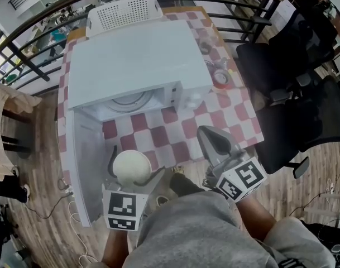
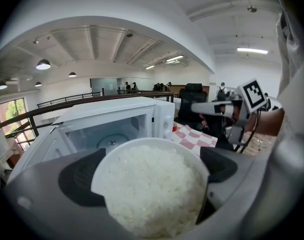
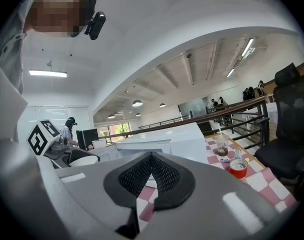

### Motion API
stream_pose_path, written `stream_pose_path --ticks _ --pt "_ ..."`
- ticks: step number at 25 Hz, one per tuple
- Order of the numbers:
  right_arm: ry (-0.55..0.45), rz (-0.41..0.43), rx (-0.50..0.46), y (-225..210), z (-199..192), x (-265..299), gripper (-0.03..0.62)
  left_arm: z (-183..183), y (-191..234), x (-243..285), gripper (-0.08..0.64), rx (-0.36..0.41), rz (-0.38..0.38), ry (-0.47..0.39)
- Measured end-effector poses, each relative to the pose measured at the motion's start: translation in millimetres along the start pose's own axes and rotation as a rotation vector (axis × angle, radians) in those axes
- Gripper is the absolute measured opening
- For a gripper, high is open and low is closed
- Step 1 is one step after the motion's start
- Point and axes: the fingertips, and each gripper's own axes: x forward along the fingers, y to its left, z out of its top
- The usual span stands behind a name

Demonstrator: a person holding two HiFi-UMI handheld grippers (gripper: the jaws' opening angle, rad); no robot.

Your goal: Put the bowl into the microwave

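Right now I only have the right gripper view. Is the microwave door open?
Observer: Yes. The head view shows the microwave door swung open on the left side.
Operator: Where is the bowl?
Observer: The left gripper is shut on the bowl, which is full of rice, in front of the cavity.
Operator: Anything inside?
Observer: Only the turntable, bare where I can see it.

We wore a grey garment [image 1: 203,228]. Our left gripper [image 1: 133,163] and right gripper [image 1: 210,135] were smooth grey shells with black ribbed pads [image 3: 151,176], each carrying a white cube [image 1: 124,209] printed with black square markers.
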Motion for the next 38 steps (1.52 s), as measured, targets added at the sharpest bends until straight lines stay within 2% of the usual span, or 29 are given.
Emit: stream_pose_path --ticks 21,38 --pt "0.039 0.108 0.013 -25.8 -1.3 52.3 0.000 19.2 26.3 45.6 0.586 -0.028 0.082 0.029" --pt "0.037 0.168 0.018 -39.4 0.6 64.0 0.000 27.3 28.2 63.5 0.585 -0.017 0.121 0.044"
